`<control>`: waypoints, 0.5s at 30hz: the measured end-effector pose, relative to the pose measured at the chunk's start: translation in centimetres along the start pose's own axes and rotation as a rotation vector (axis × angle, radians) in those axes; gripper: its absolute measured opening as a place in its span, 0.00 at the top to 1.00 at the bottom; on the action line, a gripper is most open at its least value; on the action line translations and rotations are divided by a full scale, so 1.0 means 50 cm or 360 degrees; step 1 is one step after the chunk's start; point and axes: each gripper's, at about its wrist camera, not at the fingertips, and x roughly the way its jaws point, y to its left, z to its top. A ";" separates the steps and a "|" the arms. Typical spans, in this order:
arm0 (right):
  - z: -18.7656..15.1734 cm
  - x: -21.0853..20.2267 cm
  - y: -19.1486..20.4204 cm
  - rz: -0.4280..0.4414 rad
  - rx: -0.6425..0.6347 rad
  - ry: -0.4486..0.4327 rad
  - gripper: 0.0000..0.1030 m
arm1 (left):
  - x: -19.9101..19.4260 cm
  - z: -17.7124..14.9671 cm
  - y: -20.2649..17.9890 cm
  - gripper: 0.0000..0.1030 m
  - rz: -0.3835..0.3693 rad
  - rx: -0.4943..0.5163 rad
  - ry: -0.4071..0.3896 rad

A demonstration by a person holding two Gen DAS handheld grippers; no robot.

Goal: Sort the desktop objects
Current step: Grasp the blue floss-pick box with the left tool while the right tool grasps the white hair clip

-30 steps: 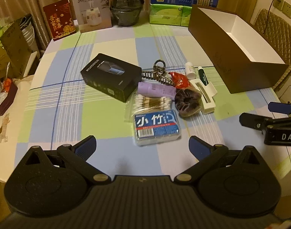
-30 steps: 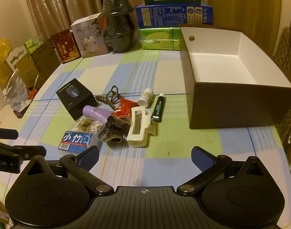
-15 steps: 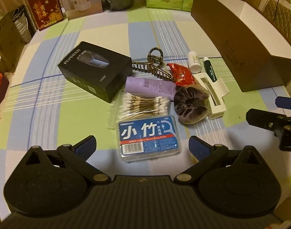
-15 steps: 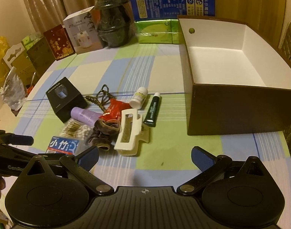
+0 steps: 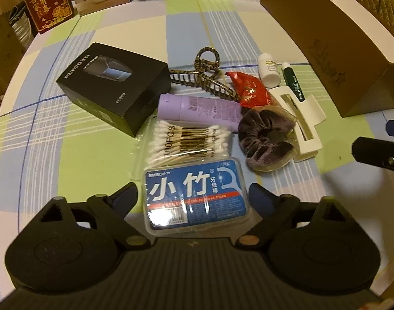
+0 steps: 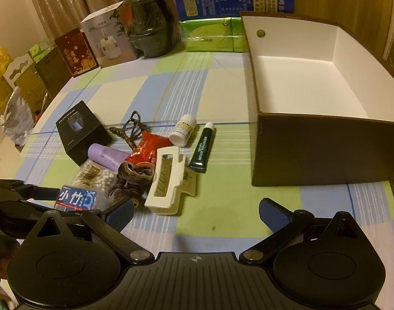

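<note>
A clear floss-pick box (image 5: pixel 197 196) with a blue label lies at the near edge of a pile on the checked tablecloth. My left gripper (image 5: pixel 193 196) straddles it; its jaws are closing, with a thin gap still showing at the left pad. Behind the box lie a cotton-swab bag (image 5: pixel 189 142), a purple tube (image 5: pixel 197 108), a black carton (image 5: pixel 114 85) and a purple scrunchie (image 5: pixel 266 139). My right gripper (image 6: pixel 197 213) is open and holds nothing, just short of a cream hair claw (image 6: pixel 168 180). An open brown box (image 6: pixel 313 139) with a white inside stands to the right.
A tortoiseshell hair claw (image 5: pixel 204 75), a red packet (image 5: pixel 251 87), a white bottle (image 6: pixel 184 133) and a green tube (image 6: pixel 203 148) lie in the pile. Cartons, tissue packs (image 6: pixel 212 37) and a dark wrapped lamp (image 6: pixel 147 18) line the table's far edge.
My left gripper has come down and forward until the floss-pick box sits between its fingers, and its jaws have narrowed. My right gripper has drifted closer to the pile.
</note>
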 end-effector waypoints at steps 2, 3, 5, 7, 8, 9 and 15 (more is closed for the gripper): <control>0.001 0.006 0.004 -0.0007 -0.0022 -0.0002 0.02 | 0.000 -0.003 0.002 0.16 -0.0013 0.0001 -0.0015; 0.001 0.009 0.007 -0.0003 -0.0035 -0.0001 0.02 | -0.001 -0.005 0.004 0.16 -0.0018 0.0001 -0.0023; 0.002 0.016 0.011 0.0002 -0.0056 -0.0002 0.03 | -0.003 -0.009 0.007 0.16 -0.0024 0.0000 -0.0035; 0.004 0.026 0.016 0.0004 -0.0080 -0.0002 0.12 | -0.006 -0.015 0.012 0.16 -0.0022 -0.0006 -0.0042; 0.006 0.033 0.018 0.0010 -0.0091 0.0006 0.15 | -0.008 -0.018 0.016 0.16 -0.0019 -0.0013 -0.0046; 0.007 0.040 0.020 0.0017 -0.0098 0.0016 0.16 | -0.010 -0.020 0.020 0.16 -0.0015 -0.0022 -0.0047; 0.013 0.082 0.033 0.0039 -0.0156 0.0042 0.27 | -0.022 -0.041 0.057 0.16 0.0032 -0.0106 -0.0046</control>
